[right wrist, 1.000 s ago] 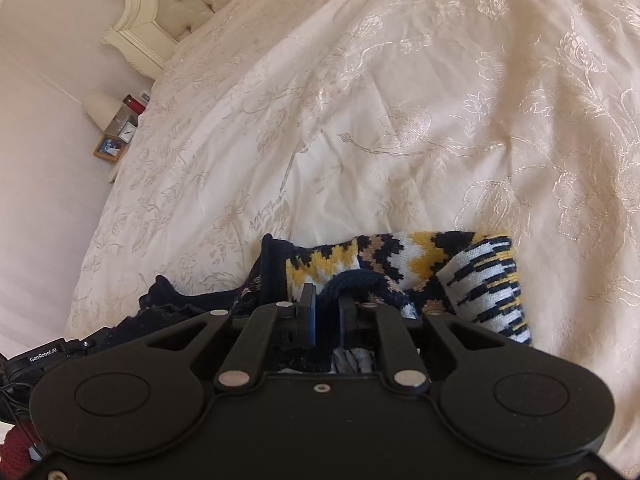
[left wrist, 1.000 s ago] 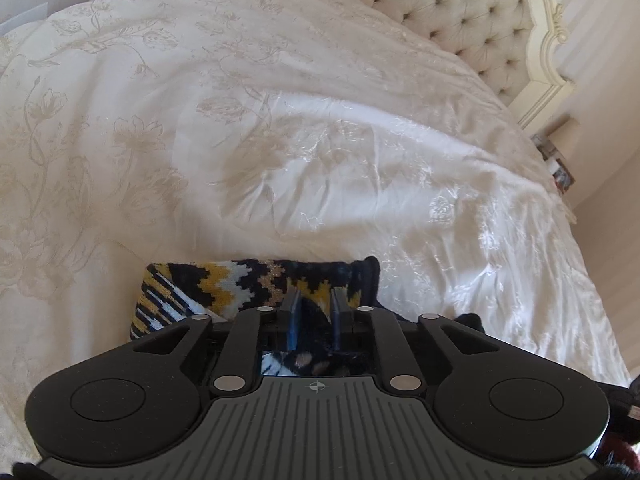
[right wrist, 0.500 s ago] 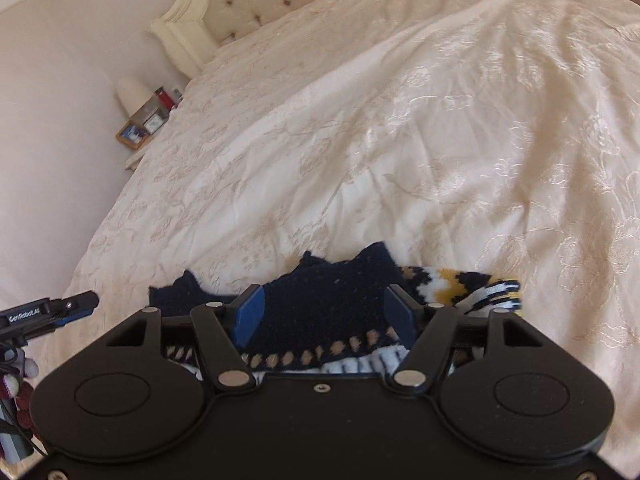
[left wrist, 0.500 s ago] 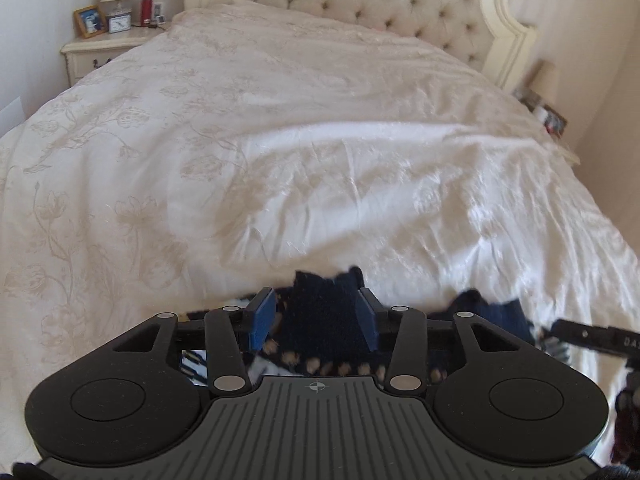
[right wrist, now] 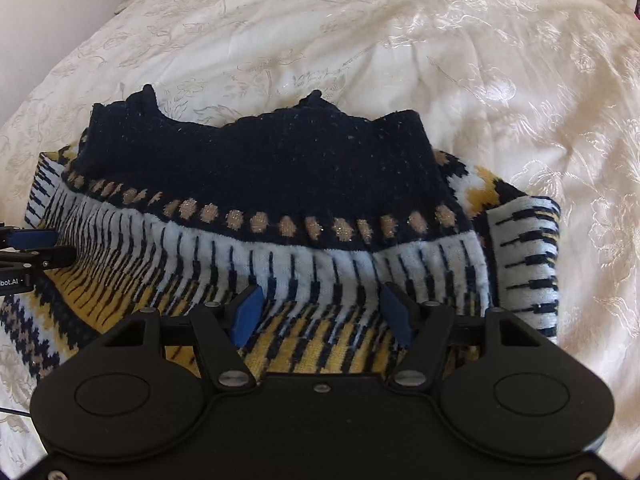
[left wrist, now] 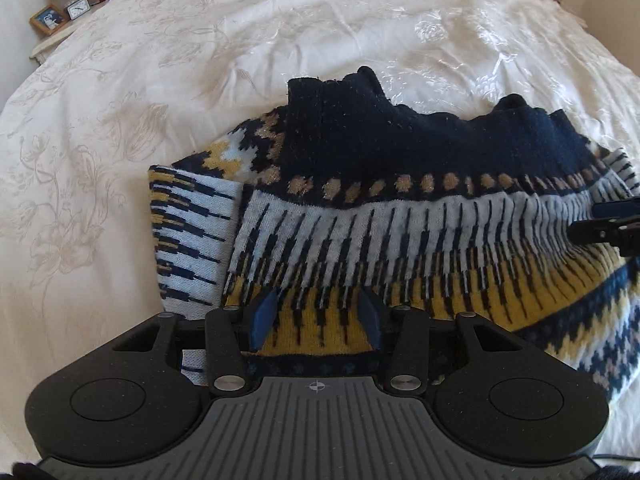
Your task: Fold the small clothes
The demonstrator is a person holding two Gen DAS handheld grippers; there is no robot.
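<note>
Your sweater (left wrist: 400, 216) (right wrist: 288, 220): small knit, patterned in bands. Navy band on top at far edge, its rim wavy with raised peaks. Below it, row of tan dots on navy, then pale blue-white band with dark vertical dashes, then mustard-yellow band nearest you. You see it lying folded, fairly flat, on cream floral bedspread (left wrist: 120, 100) (right wrist: 500, 80). Folded sleeve (left wrist: 192, 240) (right wrist: 524, 260), striped same colours, sticks out at one side, stripes running crosswise to body's.

Both grippers (left wrist: 316, 318) (right wrist: 322, 314) spread wide
</note>
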